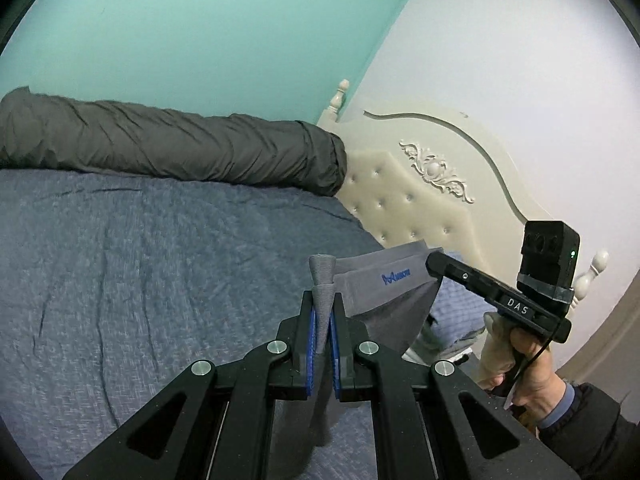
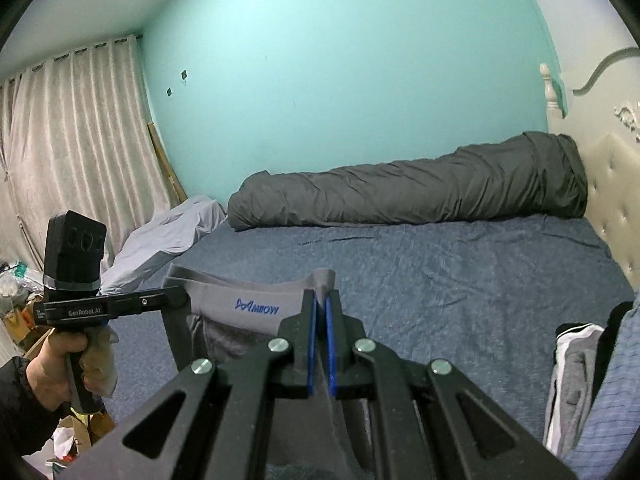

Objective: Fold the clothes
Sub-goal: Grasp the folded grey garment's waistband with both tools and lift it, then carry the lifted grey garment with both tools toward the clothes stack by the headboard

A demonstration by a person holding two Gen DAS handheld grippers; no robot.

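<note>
A pair of grey underwear [image 1: 384,292] with a blue logo on the waistband hangs stretched between both grippers, above the blue bedsheet [image 1: 140,264]. My left gripper [image 1: 323,300] is shut on one end of the waistband. My right gripper [image 2: 322,300] is shut on the other end; the waistband with its logo [image 2: 256,306] runs from it to the left gripper [image 2: 176,300]. In the left wrist view the right gripper [image 1: 434,262] pinches the far corner. The lower part of the garment hangs behind the gripper bodies.
A rolled dark grey duvet [image 1: 172,148] lies along the turquoise wall. A cream tufted headboard [image 1: 432,184] stands at the right. A pile of clothes [image 2: 592,384] lies at the bed's right edge, a pale sheet [image 2: 168,236] at the far left, and clutter [image 2: 24,312] on the floor by the curtain.
</note>
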